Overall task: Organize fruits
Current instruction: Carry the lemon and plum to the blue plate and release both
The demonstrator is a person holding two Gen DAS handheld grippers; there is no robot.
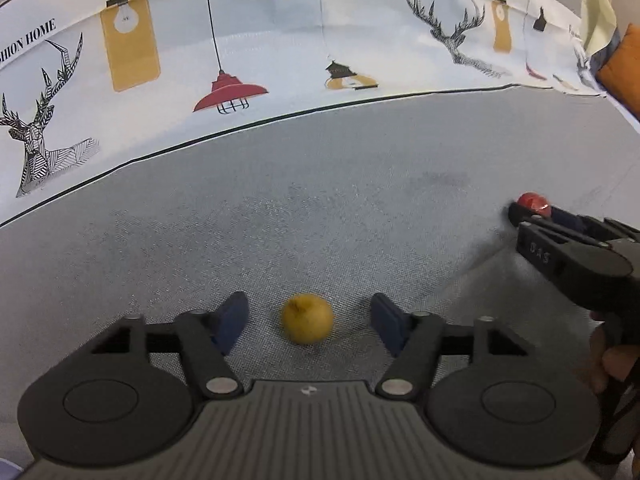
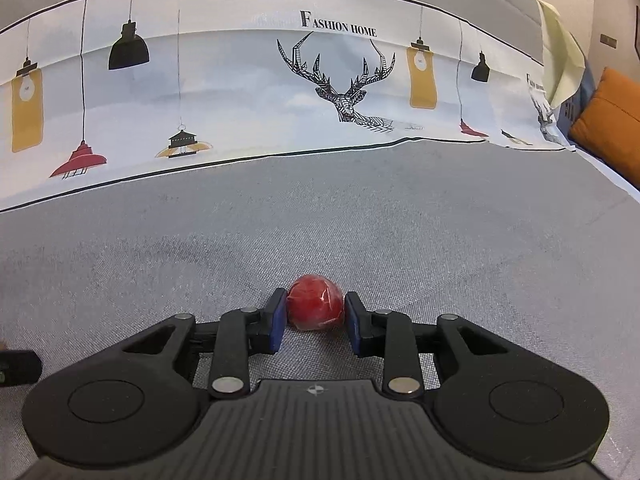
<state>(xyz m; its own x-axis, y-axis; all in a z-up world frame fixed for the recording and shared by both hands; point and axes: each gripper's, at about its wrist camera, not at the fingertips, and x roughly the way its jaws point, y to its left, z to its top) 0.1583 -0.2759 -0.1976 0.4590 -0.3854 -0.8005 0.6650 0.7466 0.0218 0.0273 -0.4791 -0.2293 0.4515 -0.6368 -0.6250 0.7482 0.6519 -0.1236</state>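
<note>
A yellow fruit (image 1: 307, 319) lies on the grey cloth, between the blue pads of my left gripper (image 1: 308, 322). That gripper is open, with a clear gap on each side of the fruit. A red fruit (image 2: 316, 307) in shiny wrap rests on the cloth, and my right gripper (image 2: 316, 318) is shut on it, both blue pads pressing its sides. In the left wrist view the right gripper (image 1: 524, 216) shows at the right edge with the red fruit (image 1: 533, 201) at its tips, and a hand (image 1: 608, 356) holds it.
A grey cloth (image 2: 360, 216) covers the surface. Behind it hangs a white printed sheet (image 2: 240, 92) with lamps and deer heads. An orange cushion (image 2: 608, 120) sits at the far right. A dark object (image 2: 18, 366) pokes in at the left edge of the right wrist view.
</note>
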